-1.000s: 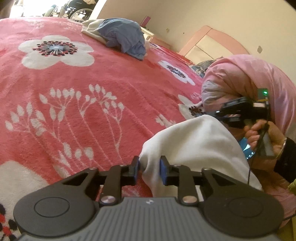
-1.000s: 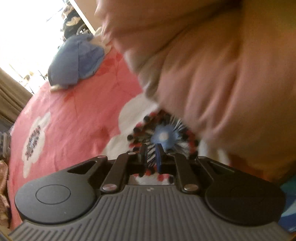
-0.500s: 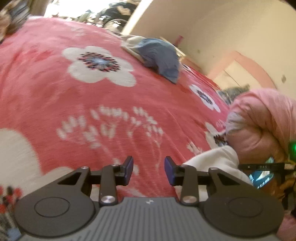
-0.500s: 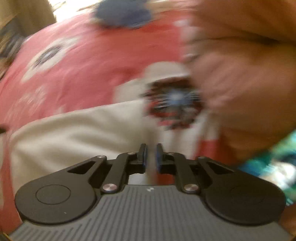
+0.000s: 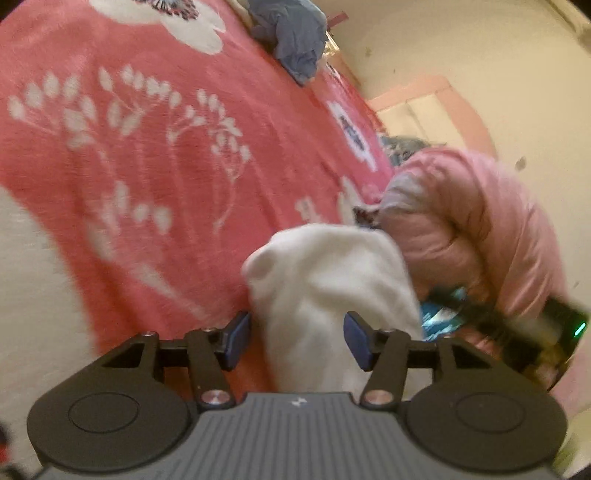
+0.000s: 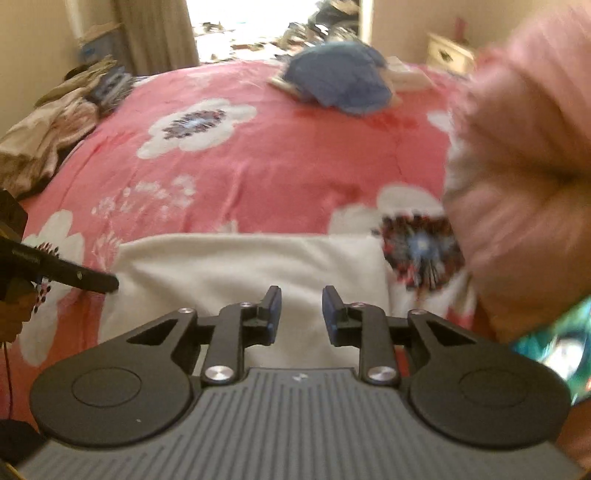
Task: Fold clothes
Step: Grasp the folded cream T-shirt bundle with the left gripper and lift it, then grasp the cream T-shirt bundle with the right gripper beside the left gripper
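The folded white fleecy cloth (image 6: pixel 243 266) lies on the red flowered bed cover (image 6: pixel 295 166), between the spread jaws of the left gripper (image 5: pixel 297 338), while the right gripper (image 6: pixel 298 314) hovers above it, both sets having just been opening.

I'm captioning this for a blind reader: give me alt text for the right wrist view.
An open gripper hovers over a folded white cloth on a red flowered bedspread. A blurred pink bundle fills the right, a blue garment lies far back, and the other gripper touches the cloth's left edge.

Glaring daylight from the far window (image 6: pixel 273 26), motion blur throughout, fisheye bending at edges.
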{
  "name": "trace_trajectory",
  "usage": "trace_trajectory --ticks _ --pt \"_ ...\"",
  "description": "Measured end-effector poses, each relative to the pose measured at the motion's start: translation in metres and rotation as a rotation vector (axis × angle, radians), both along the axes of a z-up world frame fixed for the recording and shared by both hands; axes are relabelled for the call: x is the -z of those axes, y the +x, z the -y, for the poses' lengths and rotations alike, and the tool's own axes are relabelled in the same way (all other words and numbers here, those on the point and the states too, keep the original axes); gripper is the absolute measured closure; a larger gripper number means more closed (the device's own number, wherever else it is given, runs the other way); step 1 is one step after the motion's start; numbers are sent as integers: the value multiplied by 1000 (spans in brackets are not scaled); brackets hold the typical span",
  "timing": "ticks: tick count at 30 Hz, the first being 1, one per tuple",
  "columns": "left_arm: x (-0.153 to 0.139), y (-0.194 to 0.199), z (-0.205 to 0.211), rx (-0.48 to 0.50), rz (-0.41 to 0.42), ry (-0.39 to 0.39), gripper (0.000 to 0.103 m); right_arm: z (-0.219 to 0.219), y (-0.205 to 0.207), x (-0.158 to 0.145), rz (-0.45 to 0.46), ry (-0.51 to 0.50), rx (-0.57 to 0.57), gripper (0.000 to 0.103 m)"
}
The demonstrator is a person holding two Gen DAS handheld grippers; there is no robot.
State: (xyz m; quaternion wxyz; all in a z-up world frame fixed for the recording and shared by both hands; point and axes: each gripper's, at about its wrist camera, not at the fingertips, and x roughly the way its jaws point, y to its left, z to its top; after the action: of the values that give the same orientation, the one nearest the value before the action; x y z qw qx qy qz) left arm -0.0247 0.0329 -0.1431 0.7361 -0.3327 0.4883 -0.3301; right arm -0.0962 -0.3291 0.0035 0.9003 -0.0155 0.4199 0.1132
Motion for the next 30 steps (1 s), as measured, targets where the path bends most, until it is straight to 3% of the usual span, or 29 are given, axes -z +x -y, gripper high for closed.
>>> trace_trajectory --ticks 2,3,6,8,12,15,19,21,25,28,30 --pt "4 9 4 -31 -13 -15 66 18 -3 5 -22 46 78 76" --pt "6 14 4 -43 -16 -16 82 27 -4 7 -32 69 118 76" --pt "10 23 7 -51 -26 -8 81 40 -13 9 -18 119 161 76" --pt "13 24 10 -51 -36 8 79 32 -17 7 5 146 71 76" --pt "20 21 1 -77 -110 -64 67 -8 -25 10 -24 188 -222 76" --pt "15 14 -3 -82 -107 -56 60 -43 -33 13 -83 224 -471 76" --pt "10 15 6 -109 -98 15 74 -84 -54 25 -218 243 -736 77" --pt "10 18 9 -127 -106 23 74 -94 -70 43 -317 203 -820 78" --pt "8 19 12 -137 -96 54 74 -80 -111 84 -476 77 -824 80" --pt "4 18 13 -134 -81 78 73 -67 -130 82 -547 97 -763 81" --pt "3 17 12 -136 -87 77 72 -63 -139 69 -515 57 -758 80"
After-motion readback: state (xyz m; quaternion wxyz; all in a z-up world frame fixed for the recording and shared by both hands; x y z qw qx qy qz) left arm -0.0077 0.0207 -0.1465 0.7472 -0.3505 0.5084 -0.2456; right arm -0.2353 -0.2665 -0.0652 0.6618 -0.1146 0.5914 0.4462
